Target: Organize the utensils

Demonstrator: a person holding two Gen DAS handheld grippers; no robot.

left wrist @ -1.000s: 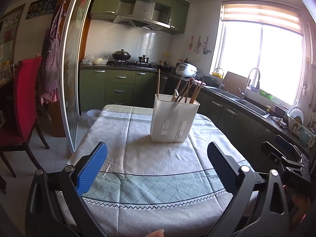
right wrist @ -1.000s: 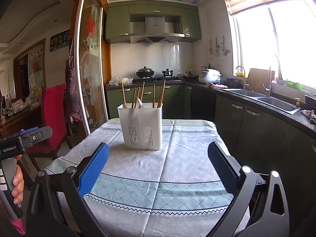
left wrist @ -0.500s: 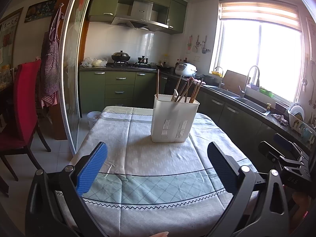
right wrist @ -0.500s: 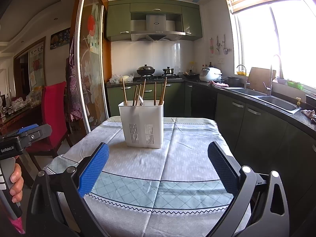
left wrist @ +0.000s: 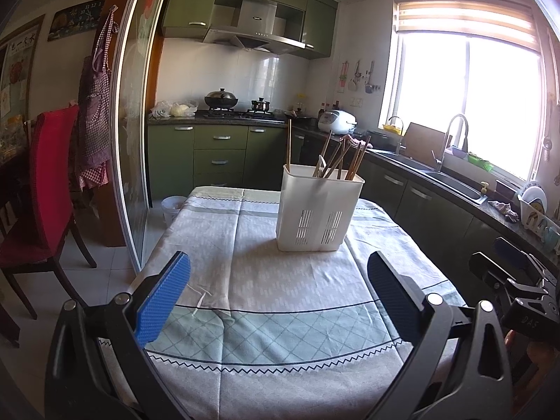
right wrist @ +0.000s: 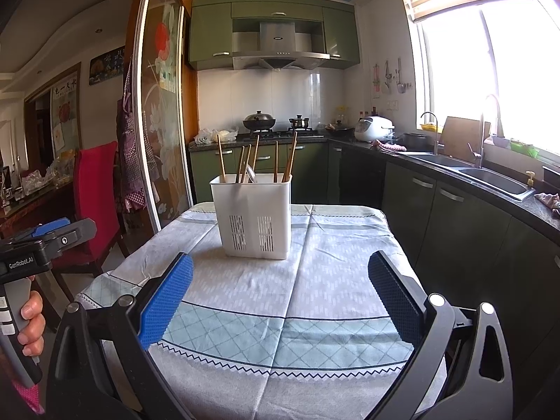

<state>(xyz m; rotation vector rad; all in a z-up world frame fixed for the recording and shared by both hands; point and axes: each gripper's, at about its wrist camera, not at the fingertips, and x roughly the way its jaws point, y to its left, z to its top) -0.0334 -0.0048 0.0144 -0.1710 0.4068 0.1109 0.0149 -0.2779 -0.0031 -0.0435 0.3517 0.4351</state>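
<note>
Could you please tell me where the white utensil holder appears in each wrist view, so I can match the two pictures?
Left wrist view: the white utensil holder stands right of centre on the tablecloth, beyond the open left tool.
Right wrist view: the holder stands left of centre, beyond the open right tool.
Shared landmark: the rice cooker on the back counter.

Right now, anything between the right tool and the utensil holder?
Nothing: only bare tablecloth between the open right tool and the white utensil holder, per the right wrist view.
</note>
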